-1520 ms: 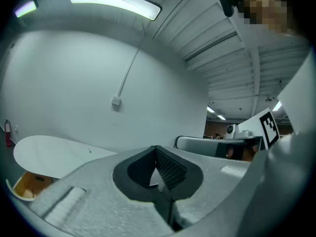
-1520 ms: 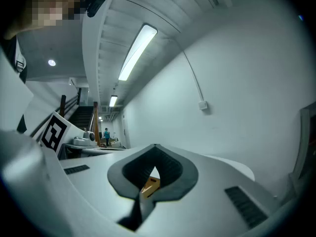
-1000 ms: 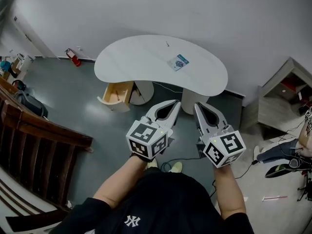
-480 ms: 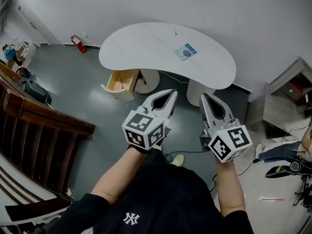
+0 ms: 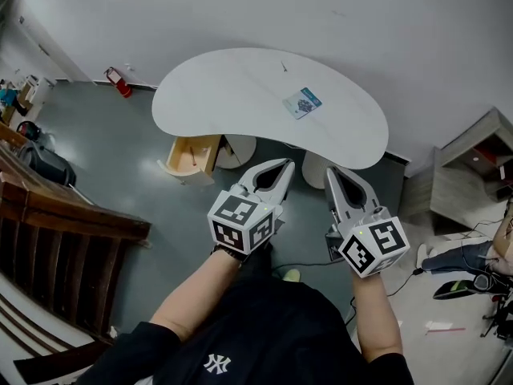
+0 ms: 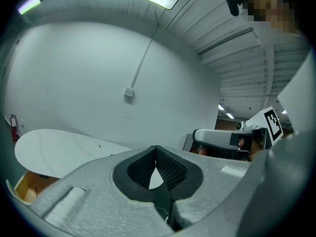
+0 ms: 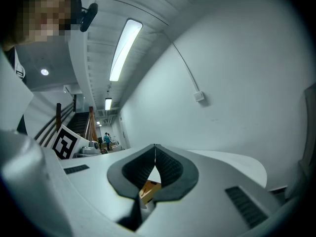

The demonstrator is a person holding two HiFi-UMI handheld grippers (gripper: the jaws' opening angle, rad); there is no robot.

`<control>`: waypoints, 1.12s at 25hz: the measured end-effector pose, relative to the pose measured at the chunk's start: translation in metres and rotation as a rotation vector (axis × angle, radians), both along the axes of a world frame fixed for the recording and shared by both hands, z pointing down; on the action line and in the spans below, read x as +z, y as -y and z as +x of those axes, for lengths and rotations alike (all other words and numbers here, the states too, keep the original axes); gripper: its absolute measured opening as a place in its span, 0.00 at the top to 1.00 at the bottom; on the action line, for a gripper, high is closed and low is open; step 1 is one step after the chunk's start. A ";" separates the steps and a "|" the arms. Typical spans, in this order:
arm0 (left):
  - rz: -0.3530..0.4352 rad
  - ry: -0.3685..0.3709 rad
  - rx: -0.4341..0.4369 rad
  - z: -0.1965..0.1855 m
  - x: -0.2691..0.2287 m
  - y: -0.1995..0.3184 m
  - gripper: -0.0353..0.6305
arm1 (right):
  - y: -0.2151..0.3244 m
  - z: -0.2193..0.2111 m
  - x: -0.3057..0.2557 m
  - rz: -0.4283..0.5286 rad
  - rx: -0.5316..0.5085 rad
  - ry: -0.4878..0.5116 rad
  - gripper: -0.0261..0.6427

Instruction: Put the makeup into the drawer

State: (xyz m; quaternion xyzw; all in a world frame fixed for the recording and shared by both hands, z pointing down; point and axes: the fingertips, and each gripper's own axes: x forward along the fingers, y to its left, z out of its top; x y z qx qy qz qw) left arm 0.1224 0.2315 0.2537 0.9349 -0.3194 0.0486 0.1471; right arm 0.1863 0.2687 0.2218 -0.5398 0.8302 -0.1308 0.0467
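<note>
White kidney-shaped table (image 5: 240, 95) on grey floor (image 5: 112, 159), small blue-white packet (image 5: 302, 103) atop (wooden drawer (image 5: 192, 152) open beneath). Closed tight, empty: left gripper (image 5: 288, 164), right gripper (image 5: 330, 172).

The right gripper (image 7: 155, 148) has its jaws meeting at the tips, clamping nothing. Through the gap behind the tips shows a wooden drawer (image 7: 148, 188). The white table (image 7: 237, 163) lies ahead, to the gripper's right.
</note>
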 end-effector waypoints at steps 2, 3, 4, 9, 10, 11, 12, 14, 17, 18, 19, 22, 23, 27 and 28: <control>-0.004 0.002 0.014 0.002 0.004 0.023 0.93 | 0.021 -0.002 0.003 -0.011 0.008 -0.006 0.94; -0.006 0.004 0.021 0.002 0.006 0.036 0.93 | 0.033 -0.002 0.005 -0.015 0.014 -0.008 0.94; -0.006 0.008 0.029 0.003 0.007 0.048 0.93 | 0.046 -0.002 0.006 -0.019 0.020 -0.008 0.94; -0.007 0.044 0.070 0.001 0.021 0.114 0.93 | 0.116 -0.008 0.014 -0.039 0.055 0.003 0.94; -0.009 0.053 0.078 -0.001 0.025 0.128 0.93 | 0.129 -0.011 0.016 -0.041 0.059 0.004 0.94; -0.014 0.058 0.087 -0.002 0.030 0.141 0.93 | 0.142 -0.014 0.019 -0.043 0.064 0.006 0.94; -0.020 0.062 0.096 -0.004 0.035 0.154 0.93 | 0.154 -0.016 0.022 -0.048 0.071 0.008 0.94; -0.031 0.069 0.119 -0.006 0.045 0.176 0.93 | 0.176 -0.019 0.028 -0.059 0.091 0.011 0.94; -0.040 0.091 0.153 -0.005 0.061 0.205 0.93 | 0.201 -0.021 0.034 -0.070 0.123 0.016 0.94; -0.045 0.098 0.157 -0.005 0.067 0.213 0.93 | 0.207 -0.023 0.037 -0.074 0.128 0.014 0.94; -0.053 0.104 0.158 -0.006 0.073 0.221 0.93 | 0.212 -0.024 0.040 -0.081 0.130 0.010 0.94; -0.086 0.112 0.154 -0.004 0.090 0.239 0.93 | 0.228 -0.023 0.051 -0.112 0.138 0.004 0.94; -0.097 0.114 0.152 -0.003 0.096 0.245 0.93 | 0.236 -0.022 0.054 -0.118 0.139 0.006 0.94; -0.150 0.124 0.120 0.003 0.127 0.275 0.93 | 0.267 -0.018 0.071 -0.137 0.120 -0.002 0.94; -0.167 0.128 0.105 0.005 0.135 0.284 0.93 | 0.276 -0.016 0.076 -0.139 0.111 -0.006 0.94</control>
